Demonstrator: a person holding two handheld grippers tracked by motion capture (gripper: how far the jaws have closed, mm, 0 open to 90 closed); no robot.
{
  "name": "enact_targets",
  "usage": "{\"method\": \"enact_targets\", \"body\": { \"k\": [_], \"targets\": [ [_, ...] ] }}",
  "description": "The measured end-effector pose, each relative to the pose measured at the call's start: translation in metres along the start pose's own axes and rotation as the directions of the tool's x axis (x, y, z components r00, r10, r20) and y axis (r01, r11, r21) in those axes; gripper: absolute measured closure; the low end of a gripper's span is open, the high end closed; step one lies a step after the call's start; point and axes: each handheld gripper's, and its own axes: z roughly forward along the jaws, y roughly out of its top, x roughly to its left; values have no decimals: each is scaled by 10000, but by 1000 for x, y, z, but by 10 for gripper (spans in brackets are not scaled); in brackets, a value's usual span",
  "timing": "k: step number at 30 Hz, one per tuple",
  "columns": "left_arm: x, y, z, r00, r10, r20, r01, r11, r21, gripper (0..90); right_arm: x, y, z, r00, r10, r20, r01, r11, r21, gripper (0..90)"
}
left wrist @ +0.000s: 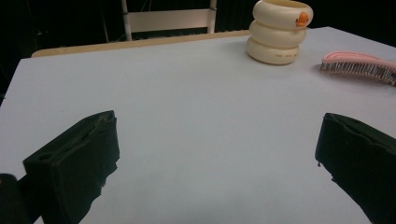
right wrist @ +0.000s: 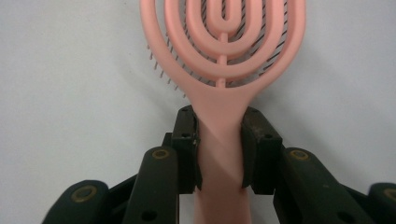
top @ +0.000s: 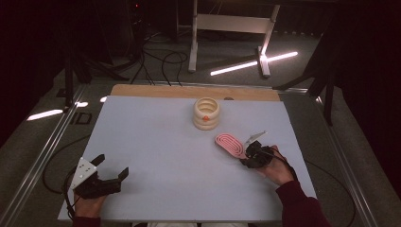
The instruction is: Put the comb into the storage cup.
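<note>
The right gripper has its fingers closed on the pink hairbrush's handle near the table's right edge, bristles down. The narrow handle could twist or slip on lifting, perhaps swinging into the cream ringed holder. The left gripper sits open and empty near the front-left corner

My table: white sheet over wooden board | cream ringed holder, upright, orange mark inside | beyond my table: white stand, cables, perhaps a light strip
</note>
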Motion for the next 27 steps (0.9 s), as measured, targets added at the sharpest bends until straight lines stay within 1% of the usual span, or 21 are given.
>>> {"method": "enact_targets", "body": {
  "k": [7, 10, 14, 20, 24, 27],
  "targets": [
    [0, 1, 0, 10000, -58, -6, 58, 10000, 14, 2, 2, -1, -2, 10000, 20, 58, -19, 9998, -220, 698],
    [0, 1, 1, 9999, -111, 33, 111, 9999, 17, 2, 4, 1, -6, 9999, 52, 110, -47, 9990, -434, 699],
    [-1, 3, 1, 9999, -109, 55, 109, 9999, 25, 3, 5, 2, -8, 9996, 4, 277, 14, 9980, -633, 700],
    [-3, 5, 3, 9999, -127, 90, 126, 9999, 106, 2, 8, 3, -12, 9992, -48, 394, 88, 9949, -1007, 700],
    [-2, 8, 3, 9994, -289, 179, 288, 9996, 59, 2, 10, 4, -15, 9987, -138, 500, 194, 9933, -1142, 701],
    [-3, 11, 2, 9984, -487, 284, 488, 9988, -8, 2, 11, 6, -17, 9985, -172, 525, 237, 9920, -1242, 701]
  ]
}}
